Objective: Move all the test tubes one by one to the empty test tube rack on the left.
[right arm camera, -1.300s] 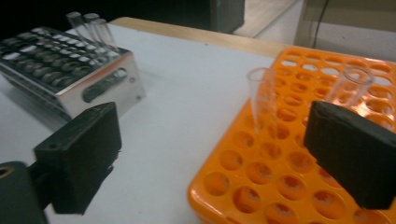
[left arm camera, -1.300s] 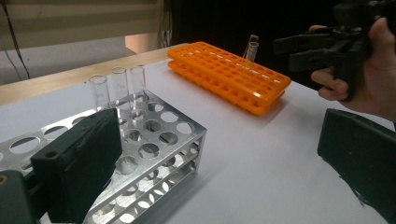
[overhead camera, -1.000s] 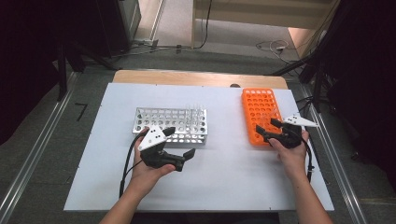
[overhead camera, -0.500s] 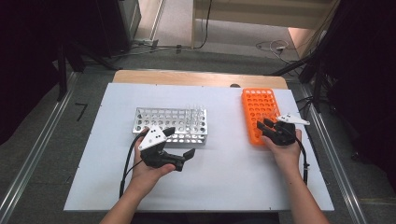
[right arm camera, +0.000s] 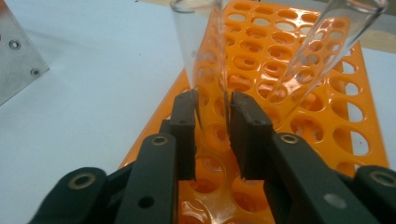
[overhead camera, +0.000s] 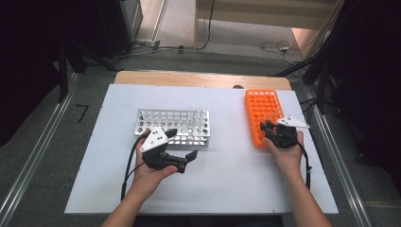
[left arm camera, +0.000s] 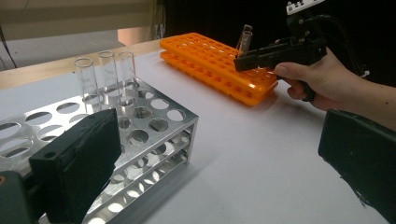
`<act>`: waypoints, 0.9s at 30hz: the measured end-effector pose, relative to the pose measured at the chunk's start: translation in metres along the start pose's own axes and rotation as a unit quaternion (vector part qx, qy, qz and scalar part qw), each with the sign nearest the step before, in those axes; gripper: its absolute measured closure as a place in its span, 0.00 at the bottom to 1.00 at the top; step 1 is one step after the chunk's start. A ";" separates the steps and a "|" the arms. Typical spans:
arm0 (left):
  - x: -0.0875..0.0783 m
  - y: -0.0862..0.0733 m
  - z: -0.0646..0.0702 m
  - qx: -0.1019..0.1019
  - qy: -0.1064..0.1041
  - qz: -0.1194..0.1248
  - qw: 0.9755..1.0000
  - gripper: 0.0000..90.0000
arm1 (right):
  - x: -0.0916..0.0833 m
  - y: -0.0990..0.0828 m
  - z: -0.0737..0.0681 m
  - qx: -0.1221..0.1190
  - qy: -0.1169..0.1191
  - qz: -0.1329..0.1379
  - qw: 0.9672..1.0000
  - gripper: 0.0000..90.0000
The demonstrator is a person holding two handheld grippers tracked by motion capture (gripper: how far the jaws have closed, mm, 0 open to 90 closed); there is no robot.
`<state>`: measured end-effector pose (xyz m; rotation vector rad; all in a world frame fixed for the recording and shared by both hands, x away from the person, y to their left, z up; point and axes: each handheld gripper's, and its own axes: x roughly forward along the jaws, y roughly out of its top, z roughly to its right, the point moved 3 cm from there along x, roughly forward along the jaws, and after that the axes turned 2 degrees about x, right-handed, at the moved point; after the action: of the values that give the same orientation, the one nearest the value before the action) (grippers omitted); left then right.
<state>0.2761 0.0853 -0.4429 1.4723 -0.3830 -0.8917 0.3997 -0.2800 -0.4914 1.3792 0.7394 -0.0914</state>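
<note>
No writing, label, brand, number or sign can be read anywhere: the orange rack [overhead camera: 263,113], the metal rack [overhead camera: 170,124] and the white table [overhead camera: 227,179] carry none.

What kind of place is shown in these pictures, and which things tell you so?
Probably a laboratory-style test bench set up for recording. A white table holds a metal tube rack with glass tubes and an orange tube rack, and cables lie on the floor behind.

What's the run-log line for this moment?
right claw: shut on glass tube, just closed | tube in orange rack | left claw: open, by metal rack
</note>
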 end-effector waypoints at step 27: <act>-0.004 0.004 0.000 0.005 0.008 0.008 1.000 0.00 | -0.028 0.017 0.008 0.011 0.011 0.052 0.999 0.83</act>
<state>0.2752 0.0878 -0.4378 1.4835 -0.3868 -0.8663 0.3896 -0.2927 -0.4622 1.4390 0.6854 -0.0011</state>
